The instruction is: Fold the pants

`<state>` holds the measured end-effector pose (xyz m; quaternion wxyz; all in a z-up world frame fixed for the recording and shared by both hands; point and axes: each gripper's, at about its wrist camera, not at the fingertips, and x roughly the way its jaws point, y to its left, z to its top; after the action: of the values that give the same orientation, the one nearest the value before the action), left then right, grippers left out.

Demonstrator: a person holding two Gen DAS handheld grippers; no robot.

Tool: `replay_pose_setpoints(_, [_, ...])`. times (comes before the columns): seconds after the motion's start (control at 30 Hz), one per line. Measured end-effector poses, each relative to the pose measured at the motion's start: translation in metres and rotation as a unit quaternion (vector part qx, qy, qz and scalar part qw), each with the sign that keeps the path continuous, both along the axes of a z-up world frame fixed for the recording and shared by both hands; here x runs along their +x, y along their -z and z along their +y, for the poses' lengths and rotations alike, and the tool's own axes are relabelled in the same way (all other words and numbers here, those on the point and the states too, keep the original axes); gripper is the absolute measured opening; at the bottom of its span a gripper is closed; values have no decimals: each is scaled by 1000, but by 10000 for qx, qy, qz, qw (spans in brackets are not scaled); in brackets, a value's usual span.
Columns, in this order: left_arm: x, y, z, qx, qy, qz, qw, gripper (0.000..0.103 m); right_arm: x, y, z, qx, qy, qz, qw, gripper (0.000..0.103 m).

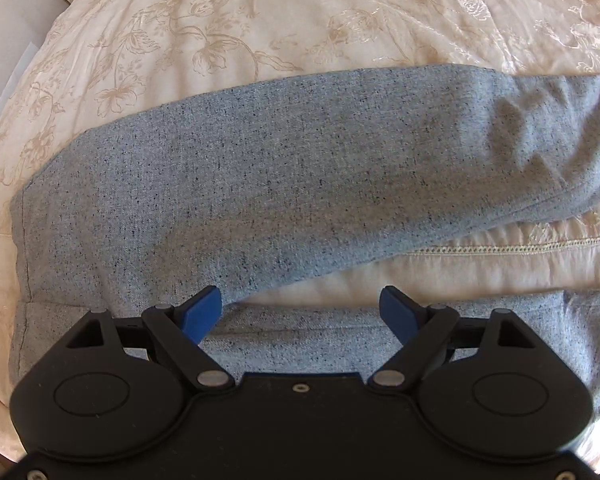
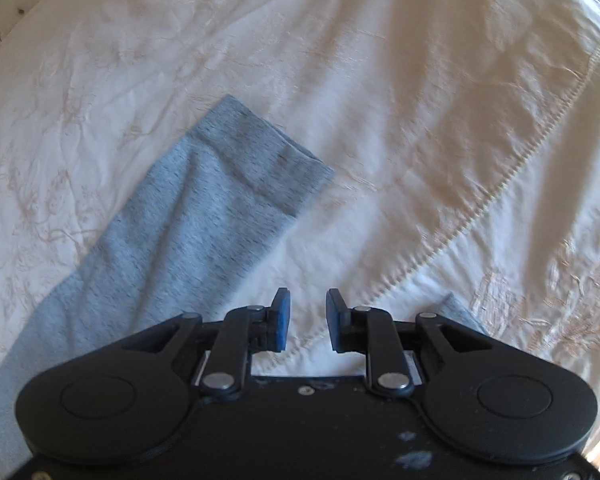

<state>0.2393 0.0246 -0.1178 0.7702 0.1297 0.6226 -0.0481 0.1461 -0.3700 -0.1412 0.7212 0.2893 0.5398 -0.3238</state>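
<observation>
A: What do we see from the left wrist cam?

B: We're looking almost straight down at the grey speckled pants, spread across a cream bedspread w/ floral embroidery. One leg runs left to right through the middle of the view; the second leg lies lower, partly under our tool. A wedge of bedspread shows between the two legs.

A: And the left gripper?

B: Released, jaws spread wide. Blue pads point forward, nothing clamped between them. They hang over the spot where the legs split; we can't tell if the tips touch the cloth.

A: Right wrist cam?

B: Same bedspread, paler here, w/ a stitched seam running diagonally. One pant leg comes in from lower left and ends in a darker ribbed cuff near mid-frame, lying flat on the bed. A small corner of grey cloth peeks out beside the tool's right arm. Picture is a bit motion-blurred.

A: Right gripper state?

B: Partly open, a narrow gap between the blue pads, much less spread than the left. Nothing gripped; only bedspread shows through the gap. The cuffed leg sits just left of the jaws, not between them.
</observation>
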Motion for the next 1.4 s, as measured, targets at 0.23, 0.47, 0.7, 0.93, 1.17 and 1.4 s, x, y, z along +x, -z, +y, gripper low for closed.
replay_pose_setpoints(0.23, [-20,-2,-5,25,123,-2,9999,87,-77,19,-30,166,1135,359,9928,23])
replay_pose_setpoints(0.47, [-35,-8,-3,110,-51,-60,9999,87,-80,32,-66,44,1403,208,9899,28])
replay_pose_setpoints(0.7, [-48,-6,-5,193,-213,-14,9996,87,-85,44,-76,467,1073,24,9931,17])
replay_pose_setpoints(0.93, [-53,-6,-3,182,-425,13,9989,87,-82,28,-65,-272,918,747,9926,1])
replay_pose_setpoints(1.17, [-49,-3,12,288,-523,-35,9982,87,-55,-10,-27,-87,252,-454,9986,21])
replay_pose_setpoints(1.4, [-28,-7,40,290,-796,-169,9963,87,35,-10,0,636,-256,-688,9953,22])
